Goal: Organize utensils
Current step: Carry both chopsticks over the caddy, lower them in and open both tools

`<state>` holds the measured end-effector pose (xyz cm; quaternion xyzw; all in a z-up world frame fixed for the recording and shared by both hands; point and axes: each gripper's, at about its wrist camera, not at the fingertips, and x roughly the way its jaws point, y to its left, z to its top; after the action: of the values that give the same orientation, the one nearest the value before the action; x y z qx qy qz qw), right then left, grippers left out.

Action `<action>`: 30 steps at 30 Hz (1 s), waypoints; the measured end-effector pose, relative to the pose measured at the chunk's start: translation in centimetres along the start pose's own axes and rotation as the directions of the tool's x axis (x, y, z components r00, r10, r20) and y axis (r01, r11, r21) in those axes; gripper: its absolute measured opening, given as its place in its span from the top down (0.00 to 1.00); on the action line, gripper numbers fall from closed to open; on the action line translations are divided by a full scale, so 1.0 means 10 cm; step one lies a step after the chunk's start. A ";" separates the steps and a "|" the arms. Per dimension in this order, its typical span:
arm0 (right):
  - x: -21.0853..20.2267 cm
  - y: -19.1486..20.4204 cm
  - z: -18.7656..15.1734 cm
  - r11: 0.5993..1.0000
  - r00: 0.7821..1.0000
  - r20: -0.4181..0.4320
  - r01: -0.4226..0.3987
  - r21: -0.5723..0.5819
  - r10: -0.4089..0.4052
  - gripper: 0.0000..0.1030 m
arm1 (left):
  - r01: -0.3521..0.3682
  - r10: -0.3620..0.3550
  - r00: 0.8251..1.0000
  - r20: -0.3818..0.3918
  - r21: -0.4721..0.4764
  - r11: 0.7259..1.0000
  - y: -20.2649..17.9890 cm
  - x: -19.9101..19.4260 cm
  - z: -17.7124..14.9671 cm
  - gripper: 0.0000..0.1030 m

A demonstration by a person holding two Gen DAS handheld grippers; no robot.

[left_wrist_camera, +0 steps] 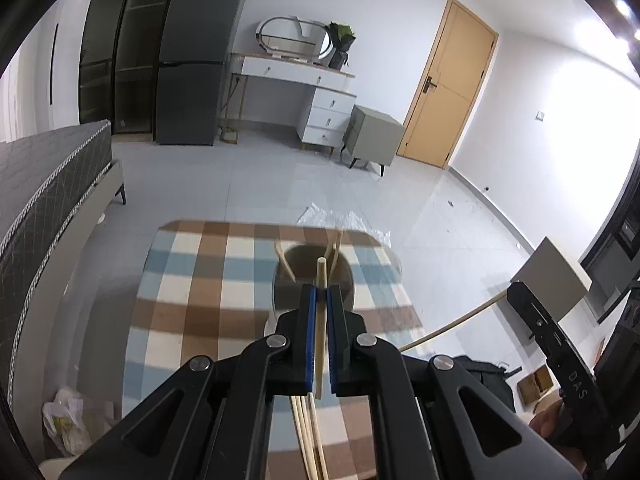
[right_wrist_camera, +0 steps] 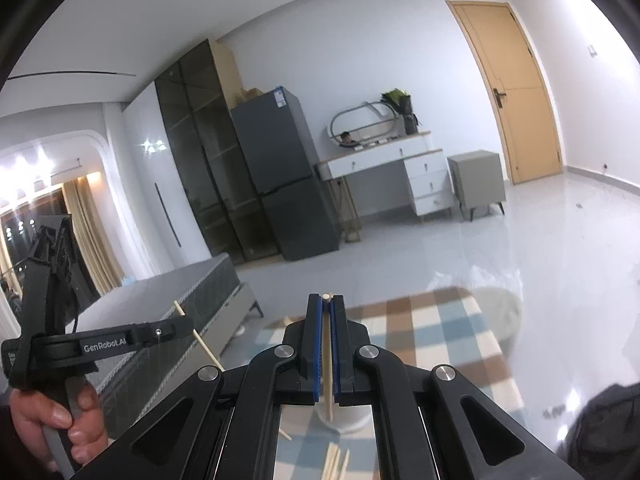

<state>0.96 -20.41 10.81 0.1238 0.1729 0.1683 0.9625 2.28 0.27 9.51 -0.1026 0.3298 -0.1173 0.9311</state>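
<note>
Left gripper pinches one chopstick above the holder cup; right gripper pinches another. Best lower each tip-first, steady, into the cup before releasing.

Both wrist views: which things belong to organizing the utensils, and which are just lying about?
Job:
- chopstick clamped in left gripper
- chopstick clamped in right gripper
- holder cup with chopsticks in it
- loose chopsticks on checked cloth

Lying about:
- plastic bag
- fridge
- dresser

Black linkage grippers, blue-padded fingers, silver pivot screws, white lettering
</note>
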 end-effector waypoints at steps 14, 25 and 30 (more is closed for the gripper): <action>0.64 0.04 0.51 0.999 1.000 0.008 -0.024 -0.039 0.025 0.97 | 0.015 -0.014 0.998 0.061 -0.012 1.000 0.07 0.33 0.77 0.99; 1.06 0.04 0.50 0.995 0.999 -0.043 -0.027 -0.091 0.023 0.97 | 0.031 -0.030 0.999 0.031 -0.021 0.999 0.16 0.76 0.90 0.99; 1.21 0.01 0.45 0.994 0.996 -0.093 -0.025 -0.106 0.015 0.97 | 0.026 -0.026 1.000 -0.011 -0.023 0.999 0.17 0.95 0.82 0.99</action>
<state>13.30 -16.70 11.42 0.0659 0.2067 0.1926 0.9570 14.90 0.09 9.70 -0.1168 0.3350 -0.1263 0.9264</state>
